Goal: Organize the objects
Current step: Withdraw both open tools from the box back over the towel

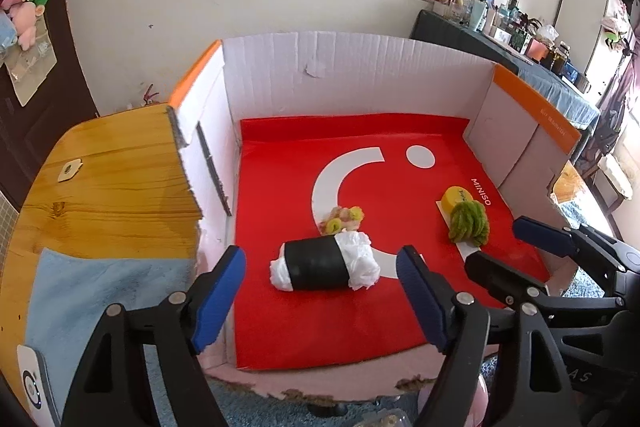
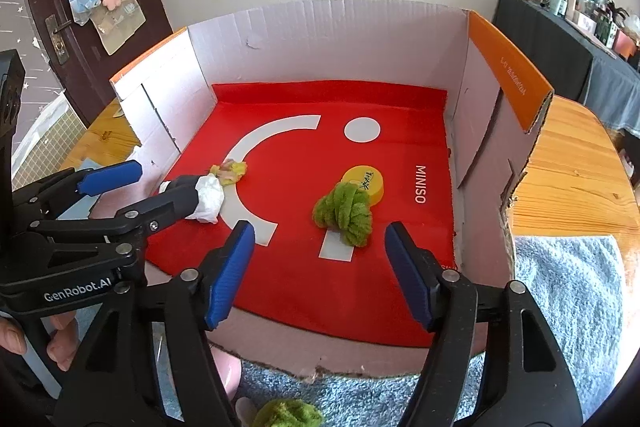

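An open cardboard box point(image 1: 340, 75) is lined with a red MINISO sheet point(image 1: 360, 315). On the sheet lie a black roll with white crumpled ends point(image 1: 320, 265), a small pink and yellow-green bundle point(image 1: 340, 219), a yellow disc point(image 1: 456, 197) and a green fuzzy knot point(image 1: 470, 225) against it. My left gripper point(image 1: 322, 257) is open just short of the roll, its pads apart from it. My right gripper point(image 2: 320, 229) is open in front of the green fuzzy knot point(image 2: 344, 213), not touching it. In the right wrist view the left gripper point(image 2: 166, 183) hides part of the roll point(image 2: 208, 201).
The box point(image 2: 340, 39) stands on a wooden table point(image 1: 112, 179) with a blue towel point(image 2: 568, 299) along its near edge. A second green fuzzy piece point(image 2: 288, 413) lies outside the box in front. A white device point(image 1: 32, 383) sits at the table's left corner. A hand point(image 2: 16, 339) grips the left tool.
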Available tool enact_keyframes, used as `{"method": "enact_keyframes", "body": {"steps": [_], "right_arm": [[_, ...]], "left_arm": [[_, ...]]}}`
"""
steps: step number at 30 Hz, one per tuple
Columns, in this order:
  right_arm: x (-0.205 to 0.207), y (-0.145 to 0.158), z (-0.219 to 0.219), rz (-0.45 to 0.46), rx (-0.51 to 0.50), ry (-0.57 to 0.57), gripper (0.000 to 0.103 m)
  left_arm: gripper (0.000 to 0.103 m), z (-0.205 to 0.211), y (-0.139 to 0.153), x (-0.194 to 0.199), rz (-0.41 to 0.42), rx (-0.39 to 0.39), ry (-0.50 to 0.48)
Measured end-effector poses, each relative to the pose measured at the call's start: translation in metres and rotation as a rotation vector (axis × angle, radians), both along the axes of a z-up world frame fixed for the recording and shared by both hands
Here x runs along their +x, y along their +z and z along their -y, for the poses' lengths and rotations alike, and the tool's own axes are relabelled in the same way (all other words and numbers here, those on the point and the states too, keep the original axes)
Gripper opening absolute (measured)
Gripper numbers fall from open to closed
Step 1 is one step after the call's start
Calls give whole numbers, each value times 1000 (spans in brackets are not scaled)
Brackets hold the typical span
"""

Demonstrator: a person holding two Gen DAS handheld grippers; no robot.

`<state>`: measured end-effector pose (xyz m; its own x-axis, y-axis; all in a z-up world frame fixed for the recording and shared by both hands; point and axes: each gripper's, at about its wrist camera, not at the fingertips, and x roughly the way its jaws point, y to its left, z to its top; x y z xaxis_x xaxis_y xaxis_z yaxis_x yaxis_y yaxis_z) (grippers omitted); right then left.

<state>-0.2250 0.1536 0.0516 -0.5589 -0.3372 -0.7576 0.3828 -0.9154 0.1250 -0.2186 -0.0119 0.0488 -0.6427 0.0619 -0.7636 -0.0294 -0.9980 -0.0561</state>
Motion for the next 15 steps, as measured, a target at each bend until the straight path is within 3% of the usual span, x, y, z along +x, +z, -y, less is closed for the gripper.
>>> {"method": "enact_keyframes", "body": {"steps": [15], "right_arm": [[14, -4, 1, 2, 40, 8, 70]], "left_arm": [[80, 1, -12, 17, 26, -12, 6]]}}
